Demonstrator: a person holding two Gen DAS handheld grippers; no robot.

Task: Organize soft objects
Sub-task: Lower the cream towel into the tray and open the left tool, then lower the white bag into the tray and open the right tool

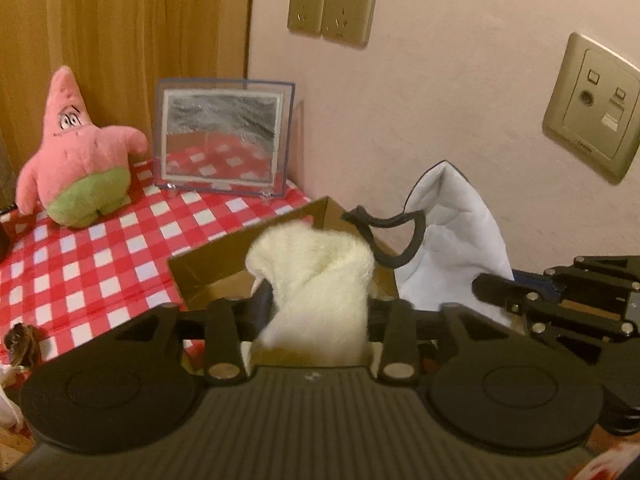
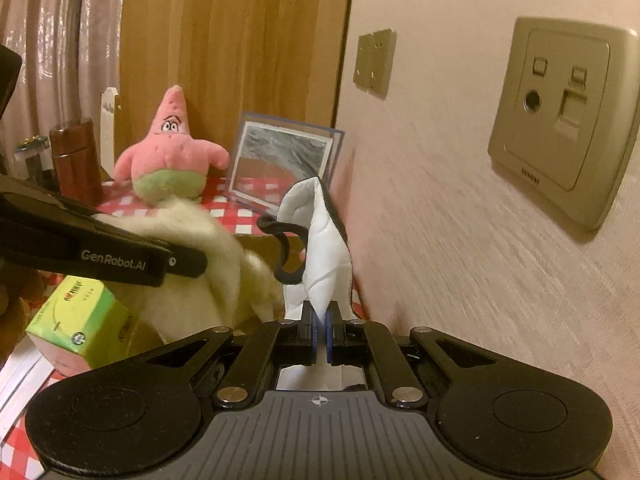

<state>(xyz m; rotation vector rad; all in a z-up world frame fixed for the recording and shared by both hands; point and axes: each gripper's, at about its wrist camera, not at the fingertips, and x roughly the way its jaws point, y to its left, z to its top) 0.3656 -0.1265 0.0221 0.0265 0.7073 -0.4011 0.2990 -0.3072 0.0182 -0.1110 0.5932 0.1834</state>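
My left gripper (image 1: 316, 312) is shut on a fluffy cream soft object (image 1: 312, 276), held over an open cardboard box (image 1: 224, 256). In the right wrist view the cream object (image 2: 192, 256) shows beside the left gripper's finger. My right gripper (image 2: 322, 332) is shut on a white padded soft object with a black strap (image 2: 320, 248), held upright close to the wall. It also shows in the left wrist view (image 1: 452, 236), with the right gripper (image 1: 500, 292) at the right edge. A pink star plush (image 1: 76, 152) sits on the checkered cloth (image 1: 88, 256); it also shows in the right wrist view (image 2: 172, 156).
A framed picture (image 1: 224, 136) leans on the wall behind the box. Wall sockets (image 1: 332, 8) and a data plate (image 1: 592, 108) are on the pink wall. A green tissue box (image 2: 76, 320) and a brown cylinder (image 2: 76, 160) stand at left.
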